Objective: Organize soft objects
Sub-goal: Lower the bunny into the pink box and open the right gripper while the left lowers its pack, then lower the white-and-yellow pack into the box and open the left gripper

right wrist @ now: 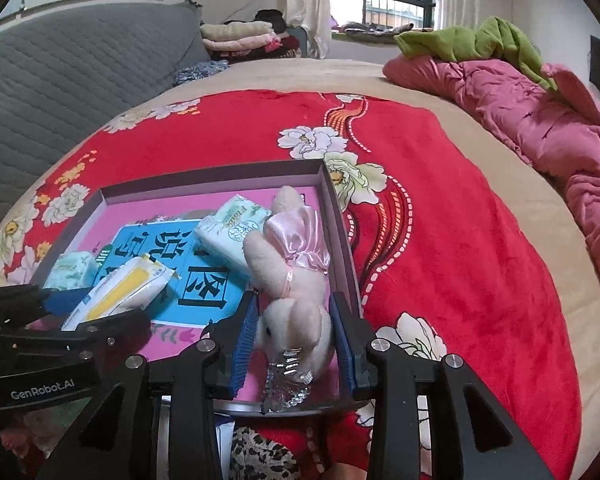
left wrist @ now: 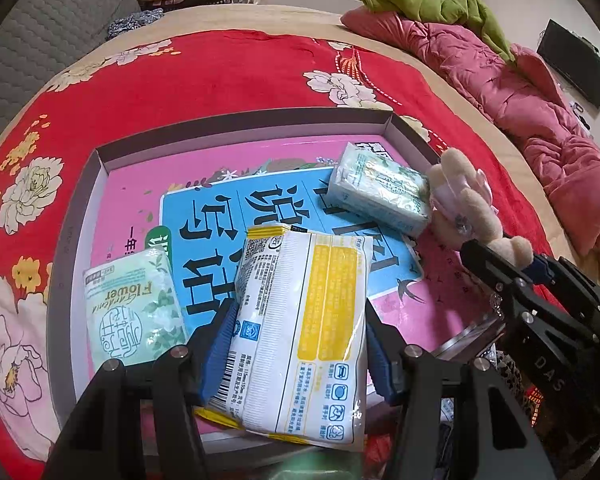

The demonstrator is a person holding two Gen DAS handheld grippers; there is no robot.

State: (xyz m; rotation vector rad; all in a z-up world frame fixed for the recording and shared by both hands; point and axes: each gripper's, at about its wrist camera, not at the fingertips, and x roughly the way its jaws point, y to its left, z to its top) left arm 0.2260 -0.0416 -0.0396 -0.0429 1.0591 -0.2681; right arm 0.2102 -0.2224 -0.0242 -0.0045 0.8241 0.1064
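White-yellow pack, two green tissue packs, plush rabbit in box.

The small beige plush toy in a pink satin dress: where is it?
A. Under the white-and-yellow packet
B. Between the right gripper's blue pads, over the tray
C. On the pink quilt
B: the beige plush toy sits between the right gripper pads, above the shallow cardboard tray.
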